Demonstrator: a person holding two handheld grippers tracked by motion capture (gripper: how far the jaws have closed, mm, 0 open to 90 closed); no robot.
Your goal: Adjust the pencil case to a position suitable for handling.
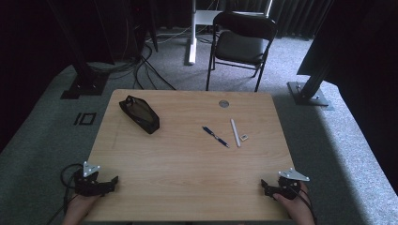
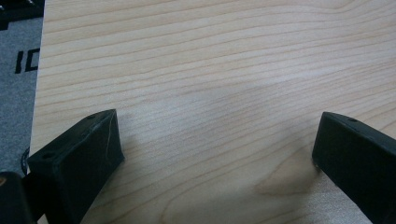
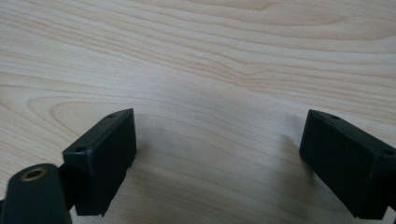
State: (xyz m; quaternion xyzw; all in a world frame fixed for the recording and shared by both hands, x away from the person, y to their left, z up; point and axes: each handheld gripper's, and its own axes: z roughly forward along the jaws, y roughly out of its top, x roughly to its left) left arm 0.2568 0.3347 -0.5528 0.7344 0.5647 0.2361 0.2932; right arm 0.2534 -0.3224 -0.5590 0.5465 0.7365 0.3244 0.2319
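Your left tongs (image 1: pixel 112 179) sit at the lower left of the high view, low over the near edge of the desk (image 1: pixel 187 164), with your hand behind them at the bottom of the frame. Their jaws stand apart — in the left gripper view (image 2: pixel 217 154) one jaw rises at the lower left and the other at the lower right, with bare wood grain between them and nothing gripped.

Your right tongs (image 1: pixel 264 183) mirror them at the lower right of the high view, also close above the near edge. Their jaws are wide apart too; in the right gripper view (image 3: pixel 219 149) the two black jaws frame plain wood, and no thing lies between them.

The things nearest your tongs lie well away, right of centre in the high view. A blue pen (image 1: pixel 215 136) lies slanted, its tip toward the lower right. Just to its right lies a white stick (image 1: pixel 234 132), nearly upright in the frame, and a small white piece (image 1: pixel 243 138) rests just beside the stick's lower end — whether they touch you cannot tell.

A black pouch (image 1: pixel 139 114) lies at the upper left of the desk, well apart from the pen. A round grey cap (image 1: pixel 224 103) is set in the far edge. Beyond the desk, at the top of the frame, stands a black chair (image 1: pixel 241 42).
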